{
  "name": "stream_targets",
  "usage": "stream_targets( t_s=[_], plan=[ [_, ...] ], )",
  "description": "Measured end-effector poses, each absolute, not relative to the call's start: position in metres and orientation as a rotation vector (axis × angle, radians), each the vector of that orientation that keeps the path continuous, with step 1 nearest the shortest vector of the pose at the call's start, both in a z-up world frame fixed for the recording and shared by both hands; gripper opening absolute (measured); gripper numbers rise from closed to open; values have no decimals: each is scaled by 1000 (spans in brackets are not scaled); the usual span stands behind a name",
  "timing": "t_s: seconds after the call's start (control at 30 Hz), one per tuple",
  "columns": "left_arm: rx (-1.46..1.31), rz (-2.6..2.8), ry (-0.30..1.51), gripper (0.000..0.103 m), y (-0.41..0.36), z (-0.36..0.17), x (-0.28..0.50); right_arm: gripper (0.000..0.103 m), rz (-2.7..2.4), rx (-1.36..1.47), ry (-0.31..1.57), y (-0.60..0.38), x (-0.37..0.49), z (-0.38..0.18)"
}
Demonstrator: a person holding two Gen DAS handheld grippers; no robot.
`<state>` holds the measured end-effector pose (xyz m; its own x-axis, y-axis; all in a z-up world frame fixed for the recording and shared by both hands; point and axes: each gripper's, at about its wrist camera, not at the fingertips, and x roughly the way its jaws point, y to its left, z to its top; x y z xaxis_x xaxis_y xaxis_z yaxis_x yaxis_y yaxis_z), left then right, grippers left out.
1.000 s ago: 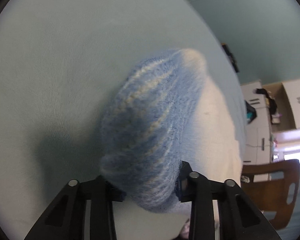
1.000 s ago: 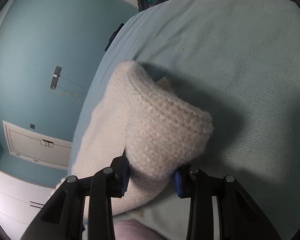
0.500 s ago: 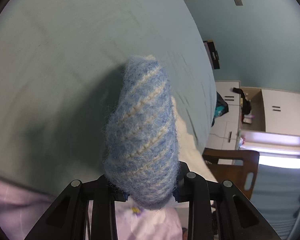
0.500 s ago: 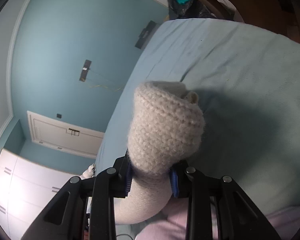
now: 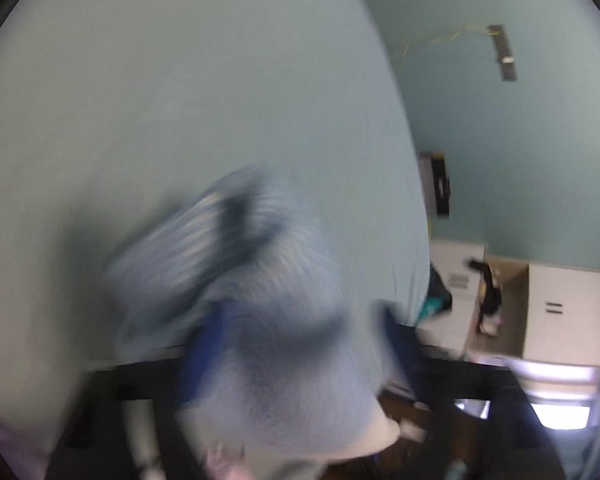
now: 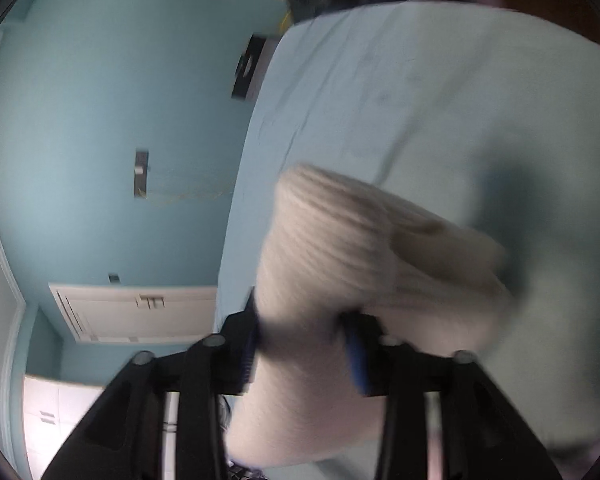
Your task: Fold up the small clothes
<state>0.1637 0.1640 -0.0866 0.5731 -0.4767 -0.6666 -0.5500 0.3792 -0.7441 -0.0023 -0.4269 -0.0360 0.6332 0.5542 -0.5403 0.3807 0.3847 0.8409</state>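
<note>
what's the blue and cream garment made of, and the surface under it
Garment: looks like fuzzy knitted yarn, wool or acrylic. The blue striped part has a hairy nap; the cream part shows ribbed knit rows. Matte, soft.

Surface: pale blue-green woven cloth, probably a cotton sheet, matte, with soft creases. Motion blur hides finer weave.

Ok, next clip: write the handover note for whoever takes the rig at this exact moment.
Left gripper: jaws opening wide, blue striped knit end between them, released or nearly so; view blurred.
Right gripper: jaws opening, cream knit end between the pads, contact unclear.
Both ends are over the pale blue sheet.
Done: both ends brought over.
Left: let the ends settle, check the fold, tidy it.
</note>
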Motion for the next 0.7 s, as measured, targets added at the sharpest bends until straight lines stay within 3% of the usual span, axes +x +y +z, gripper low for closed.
stream_targets(
  t_s=[0.03,0.1,0.17,0.4,0.53,0.57,0.67,0.7],
  plan=[
    [-1200,82,1007,103,163,-86,168,54,117,1200,965,-430,9,-42],
    [-1101,120,1013,103,147,-89,173,71,25,1202,984,-437,10,-55],
    [-969,77,1069,103,130,-99,176,78,2,1142,991,-442,6,-62],
    [-293,102,1189,103,48,-152,177,78,9,865,1040,-442,-7,-99],
    [-101,116,1076,103,26,-159,168,77,57,733,992,-421,-9,-92],
    [-33,120,1059,103,20,-160,165,73,57,674,952,-415,-12,-85],
    [194,134,1000,103,-9,-163,158,31,-35,553,897,-406,-19,-76],
    [239,146,983,103,-12,-163,152,26,-34,568,877,-405,-19,-74]
  ],
)
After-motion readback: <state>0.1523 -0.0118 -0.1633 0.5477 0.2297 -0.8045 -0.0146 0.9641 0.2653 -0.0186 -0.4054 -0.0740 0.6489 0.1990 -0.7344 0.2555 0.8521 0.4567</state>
